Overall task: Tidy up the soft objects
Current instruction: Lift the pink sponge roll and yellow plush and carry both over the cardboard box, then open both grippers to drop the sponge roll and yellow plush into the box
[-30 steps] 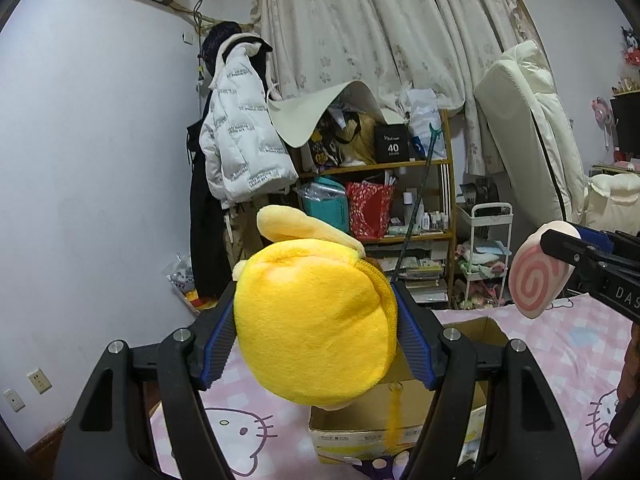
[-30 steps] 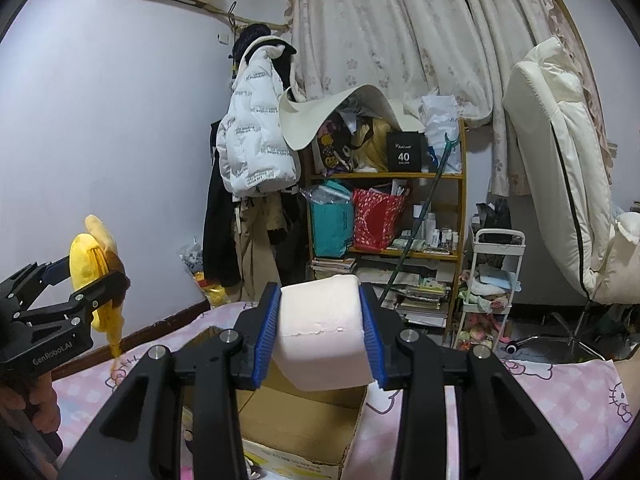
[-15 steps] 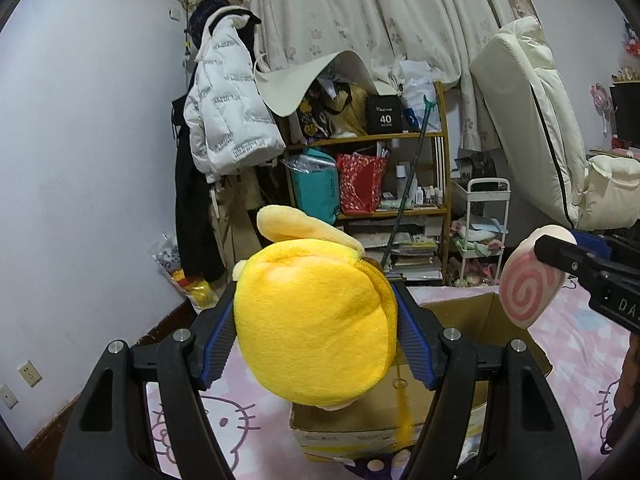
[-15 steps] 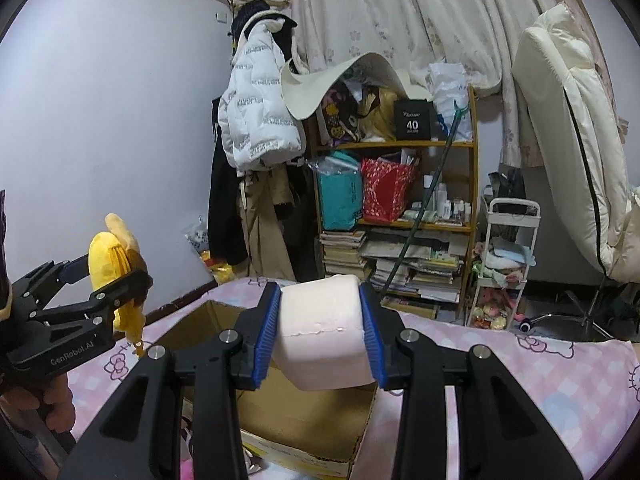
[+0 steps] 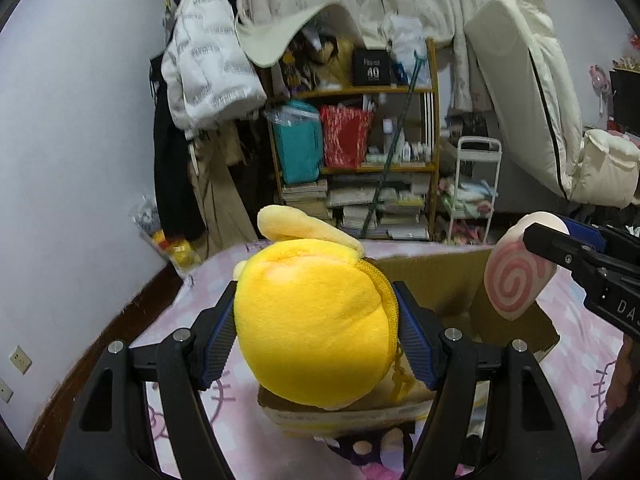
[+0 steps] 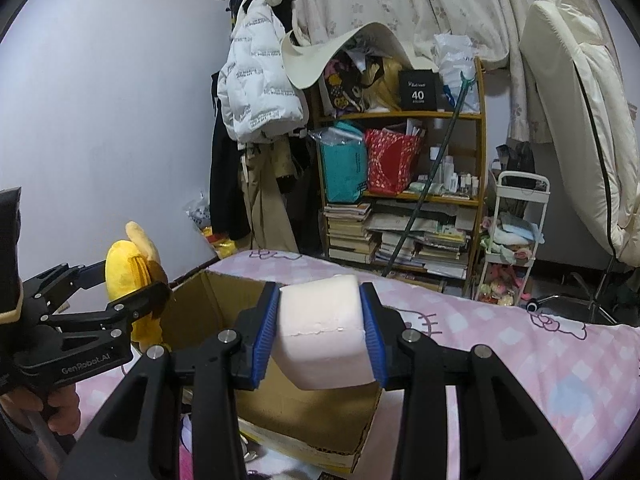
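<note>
My left gripper [image 5: 316, 340] is shut on a yellow plush toy [image 5: 312, 320] with a pale ear, held above the near edge of an open cardboard box [image 5: 440, 280]. My right gripper [image 6: 320, 334] is shut on a pale pink swirl-roll cushion [image 6: 324, 332], held over the same box [image 6: 208, 304]. In the left wrist view the cushion's pink spiral end [image 5: 516, 276] shows at the right, over the box. In the right wrist view the left gripper [image 6: 124, 292] with the yellow plush [image 6: 124, 264] is at the left of the box.
The box sits on a bed with a pink Hello Kitty sheet [image 6: 520, 344]. Behind the bed stand a cluttered wooden shelf [image 6: 404, 160], hanging coats [image 6: 256, 88], a white trolley [image 6: 516, 224] and a cream chair [image 6: 580, 120]. A dark plush item [image 5: 360, 448] lies before the box.
Both grippers have tilted down and come nearer the box, keeping their hold on the plush and the cushion. More of the bed and box now shows.
</note>
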The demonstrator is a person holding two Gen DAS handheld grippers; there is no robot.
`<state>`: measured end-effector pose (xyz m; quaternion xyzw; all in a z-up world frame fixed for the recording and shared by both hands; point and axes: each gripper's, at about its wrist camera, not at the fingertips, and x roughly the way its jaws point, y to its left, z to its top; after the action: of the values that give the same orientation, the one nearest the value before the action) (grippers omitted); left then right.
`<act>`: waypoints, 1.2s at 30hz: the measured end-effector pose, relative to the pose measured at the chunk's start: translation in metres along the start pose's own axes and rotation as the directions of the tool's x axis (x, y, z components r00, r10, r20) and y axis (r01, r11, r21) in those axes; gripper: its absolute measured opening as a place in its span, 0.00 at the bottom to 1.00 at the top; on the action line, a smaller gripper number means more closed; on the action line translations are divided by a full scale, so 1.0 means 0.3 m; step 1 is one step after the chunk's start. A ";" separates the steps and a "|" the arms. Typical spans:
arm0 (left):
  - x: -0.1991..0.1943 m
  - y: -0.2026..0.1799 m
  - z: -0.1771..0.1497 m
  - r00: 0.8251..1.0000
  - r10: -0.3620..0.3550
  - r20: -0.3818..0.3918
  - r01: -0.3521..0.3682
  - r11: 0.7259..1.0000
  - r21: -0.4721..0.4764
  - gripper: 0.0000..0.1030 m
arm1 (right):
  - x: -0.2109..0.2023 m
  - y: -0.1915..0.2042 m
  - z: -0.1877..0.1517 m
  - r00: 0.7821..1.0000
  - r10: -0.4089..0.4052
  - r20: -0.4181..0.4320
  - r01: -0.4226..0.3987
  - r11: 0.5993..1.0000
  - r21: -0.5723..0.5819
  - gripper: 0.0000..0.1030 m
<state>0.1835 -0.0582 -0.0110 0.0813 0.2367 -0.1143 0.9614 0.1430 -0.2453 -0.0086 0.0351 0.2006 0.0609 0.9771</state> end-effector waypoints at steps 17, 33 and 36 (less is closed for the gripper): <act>0.077 -0.021 -0.029 0.996 -0.019 -0.082 0.020 1.000 0.004 0.77 | 0.048 -0.008 -0.045 0.997 0.011 -0.076 -0.011 1.000 0.013 0.45; -0.021 0.021 -0.021 0.997 0.030 -0.066 -0.029 0.999 0.015 0.97 | -0.004 0.009 -0.026 0.998 0.000 -0.065 0.002 1.000 0.026 0.77; -0.057 0.038 -0.021 0.997 0.038 -0.068 -0.038 0.999 0.007 0.98 | -0.046 0.013 -0.015 0.999 -0.011 -0.046 0.013 0.999 0.038 0.89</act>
<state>0.1689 -0.0428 -0.0072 0.0925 0.2676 -0.0938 0.9545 0.1282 -0.2431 -0.0071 0.0510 0.2243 0.0520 0.9718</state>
